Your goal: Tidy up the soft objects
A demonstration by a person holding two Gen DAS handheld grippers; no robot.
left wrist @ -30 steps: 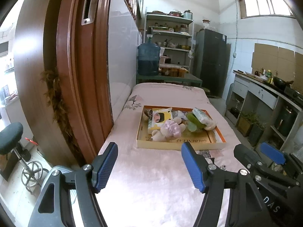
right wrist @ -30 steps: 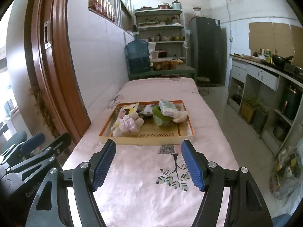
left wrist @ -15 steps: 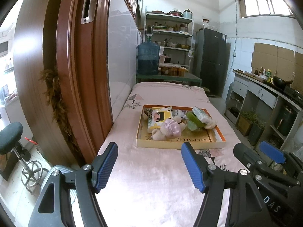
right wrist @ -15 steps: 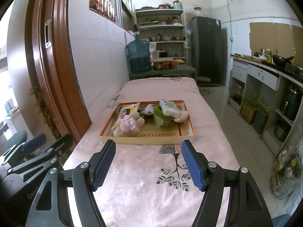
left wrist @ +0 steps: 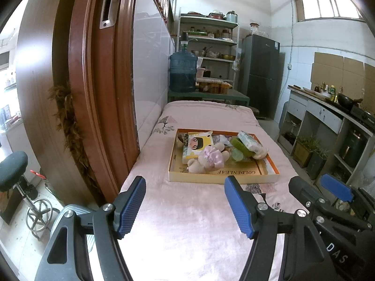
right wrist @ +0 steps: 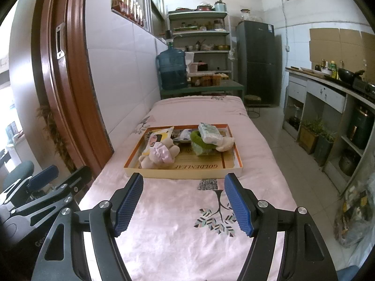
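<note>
A shallow orange-rimmed box (left wrist: 222,179) (right wrist: 182,174) lies on a pink-covered table (left wrist: 187,222) (right wrist: 182,224). In it lie a plush toy in a pink dress (left wrist: 208,158) (right wrist: 160,154), a yellow packet with a cartoon face (left wrist: 199,144) (right wrist: 155,139), a green soft item (left wrist: 239,148) (right wrist: 199,144) and a white tissue pack (left wrist: 248,140) (right wrist: 209,133). My left gripper (left wrist: 185,207) is open and empty, short of the box. My right gripper (right wrist: 184,205) is open and empty, also short of the box.
A brown wooden door (left wrist: 93,93) and a tiled wall stand along the table's left. A blue water jug (left wrist: 182,72) and shelves stand behind the table. A counter with pots (right wrist: 339,86) runs along the right. A stool (left wrist: 14,171) stands at the left.
Both grippers have moved slightly forward toward the box. Both stay open and empty.
</note>
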